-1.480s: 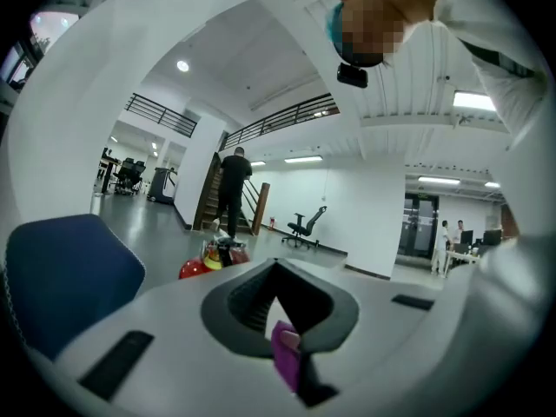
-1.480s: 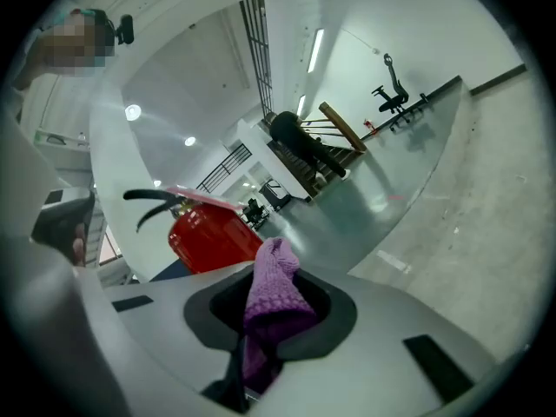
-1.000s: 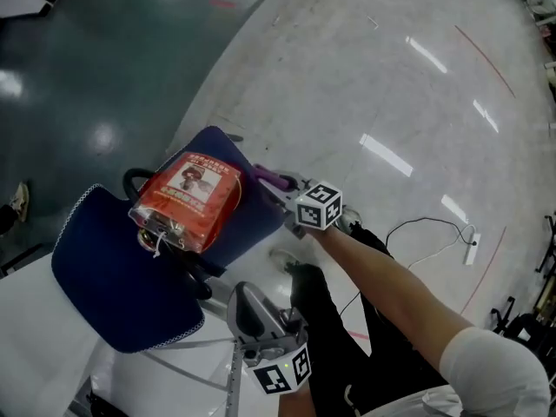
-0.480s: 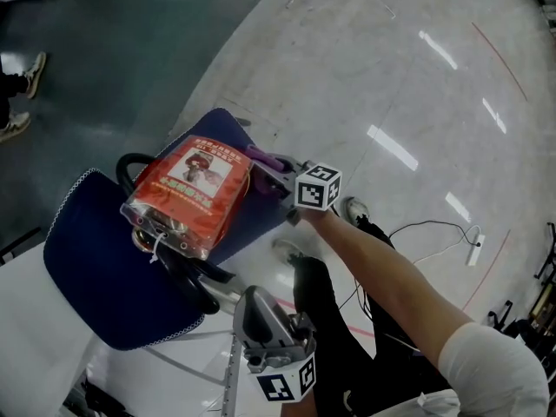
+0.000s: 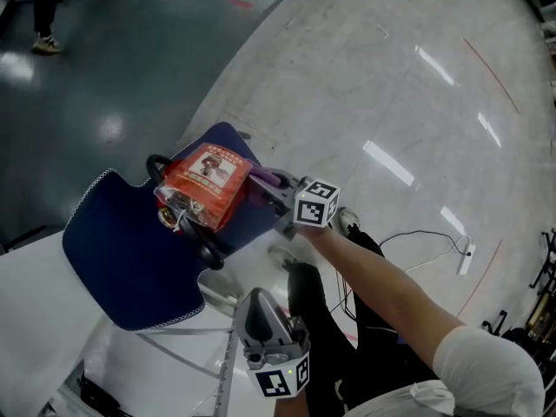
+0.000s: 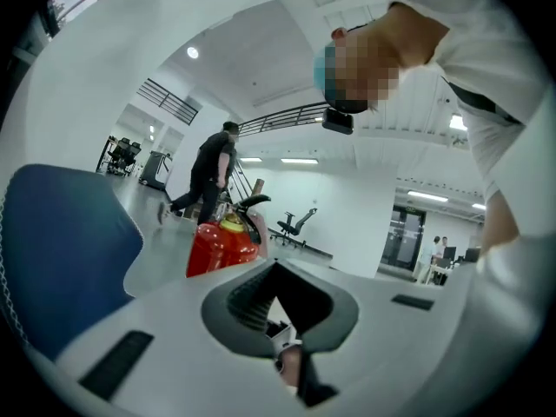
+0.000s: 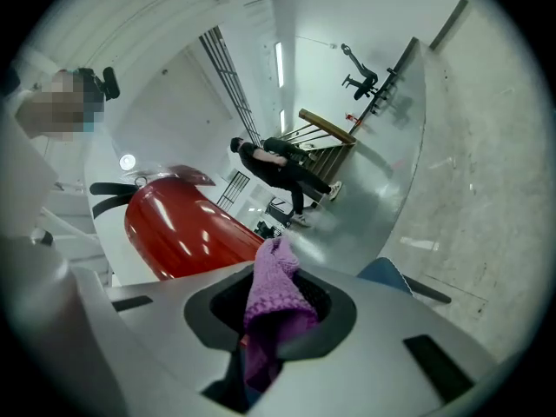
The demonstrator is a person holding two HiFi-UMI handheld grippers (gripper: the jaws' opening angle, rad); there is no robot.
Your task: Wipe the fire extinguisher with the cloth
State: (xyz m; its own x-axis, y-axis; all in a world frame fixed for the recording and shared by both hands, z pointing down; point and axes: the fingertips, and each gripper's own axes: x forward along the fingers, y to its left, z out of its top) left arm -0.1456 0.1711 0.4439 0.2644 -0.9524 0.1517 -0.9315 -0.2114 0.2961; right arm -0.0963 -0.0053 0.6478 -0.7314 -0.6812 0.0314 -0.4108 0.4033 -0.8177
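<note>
A red fire extinguisher (image 5: 204,185) lies on the seat of a blue chair (image 5: 122,259), its valve end and black handle toward the lower left. My right gripper (image 5: 276,183) is shut on a purple cloth (image 5: 264,178), and the cloth sits against the extinguisher's right end. In the right gripper view the cloth (image 7: 276,298) hangs between the jaws of the right gripper (image 7: 274,320), just in front of the red cylinder (image 7: 187,228). My left gripper (image 5: 258,307) hovers below the chair, apart from the extinguisher (image 6: 221,246). The left gripper (image 6: 278,307) looks shut and holds nothing.
A white surface (image 5: 35,320) lies at the lower left beside the chair's metal frame (image 5: 233,363). A white cable with a power strip (image 5: 466,254) lies on the floor at the right. A person (image 6: 208,172) walks in the background. My own dark trouser legs (image 5: 334,337) stand under the arms.
The view has shifted and the extinguisher now looks smaller and higher in the picture. The right gripper stays at its end with the cloth. The left gripper has barely moved.
</note>
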